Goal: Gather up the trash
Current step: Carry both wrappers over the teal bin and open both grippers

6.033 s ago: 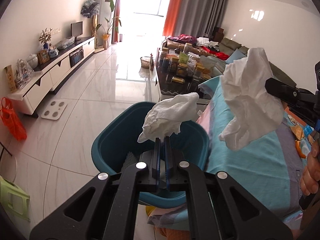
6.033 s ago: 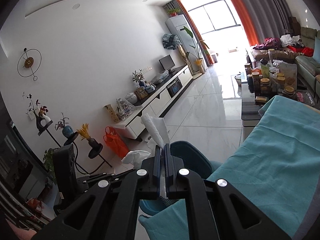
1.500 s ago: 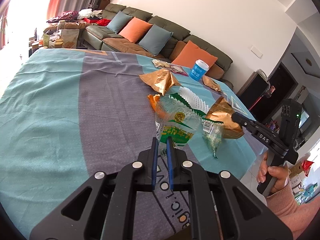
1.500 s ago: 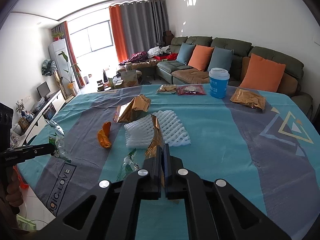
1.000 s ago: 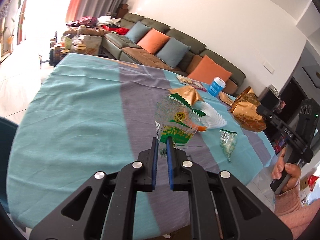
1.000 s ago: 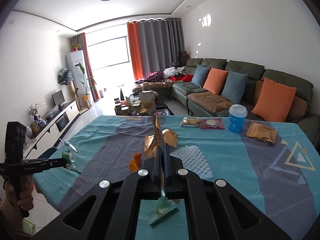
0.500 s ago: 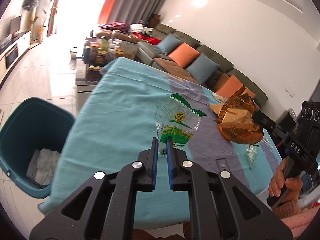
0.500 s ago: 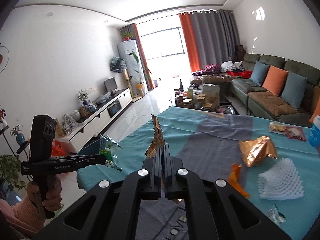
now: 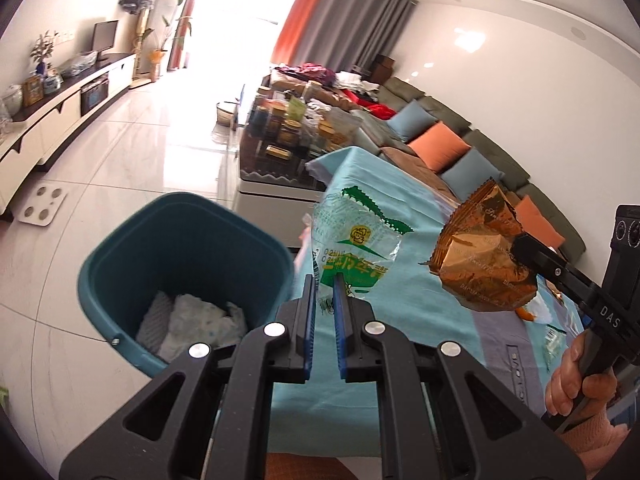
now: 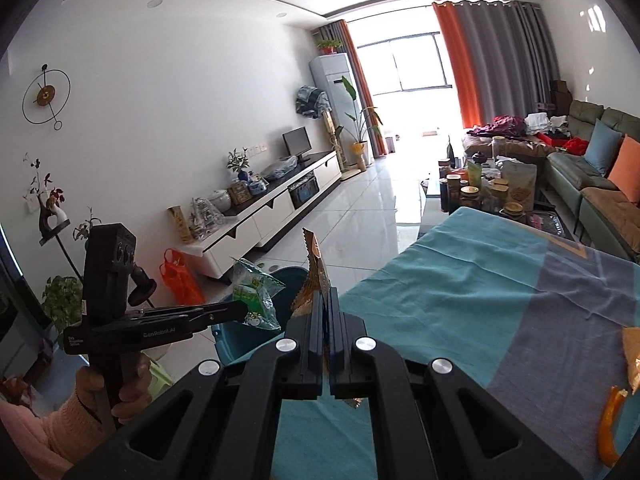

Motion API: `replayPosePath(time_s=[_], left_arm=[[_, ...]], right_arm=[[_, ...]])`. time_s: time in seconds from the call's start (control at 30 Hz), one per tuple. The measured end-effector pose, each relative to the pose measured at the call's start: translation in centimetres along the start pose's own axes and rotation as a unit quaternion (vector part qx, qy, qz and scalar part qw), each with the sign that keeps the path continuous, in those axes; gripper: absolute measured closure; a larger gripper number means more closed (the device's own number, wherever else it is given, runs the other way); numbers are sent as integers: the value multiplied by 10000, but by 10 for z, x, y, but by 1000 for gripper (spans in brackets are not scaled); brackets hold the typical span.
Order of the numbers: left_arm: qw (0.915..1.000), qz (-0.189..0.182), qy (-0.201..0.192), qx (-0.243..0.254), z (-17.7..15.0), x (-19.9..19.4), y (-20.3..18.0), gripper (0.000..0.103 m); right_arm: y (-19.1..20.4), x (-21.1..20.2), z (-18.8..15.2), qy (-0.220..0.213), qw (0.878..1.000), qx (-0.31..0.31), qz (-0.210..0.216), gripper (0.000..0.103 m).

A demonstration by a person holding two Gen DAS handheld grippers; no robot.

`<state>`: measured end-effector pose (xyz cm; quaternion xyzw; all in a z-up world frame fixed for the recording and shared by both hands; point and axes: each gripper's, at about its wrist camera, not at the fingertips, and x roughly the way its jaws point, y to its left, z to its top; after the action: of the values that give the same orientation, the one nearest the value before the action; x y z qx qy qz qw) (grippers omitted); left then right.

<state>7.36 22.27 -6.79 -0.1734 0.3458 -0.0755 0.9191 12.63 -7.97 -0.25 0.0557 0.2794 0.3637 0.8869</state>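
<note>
My left gripper [image 9: 323,280] is shut on a clear plastic wrapper with green print [image 9: 352,236], held up at the table's edge just right of the teal bin [image 9: 132,256]. White crumpled paper [image 9: 192,320] lies in the bin. My right gripper [image 10: 325,298] is shut on a crumpled gold-brown foil bag [image 10: 314,276], also seen in the left wrist view [image 9: 484,268], held above the tablecloth near the bin [image 10: 286,278]. The left gripper with its wrapper [image 10: 254,296] shows in the right wrist view.
The table has a teal and grey cloth [image 9: 408,280]. More wrappers and an orange peel [image 10: 610,420] lie on it. A glass coffee table with jars [image 9: 288,136] stands behind, a sofa [image 9: 460,152] to the right, a TV cabinet [image 10: 280,204] along the wall.
Both grippers have swung from the table's middle toward the bin, each carrying its wrapper. The bin is now close below and left of the left gripper.
</note>
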Motion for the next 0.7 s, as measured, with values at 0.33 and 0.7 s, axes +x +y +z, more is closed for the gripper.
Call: replayPosePath(time_s=[0.33, 0.7], left_arm=[[9979, 590, -32, -254, 3, -2, 45, 94], [9941, 929, 68, -556, 0, 5, 76, 94]], right_arm=[[23, 48, 9, 263, 9989, -90, 384, 102], [41, 93, 15, 537, 9966, 1, 633, 102]])
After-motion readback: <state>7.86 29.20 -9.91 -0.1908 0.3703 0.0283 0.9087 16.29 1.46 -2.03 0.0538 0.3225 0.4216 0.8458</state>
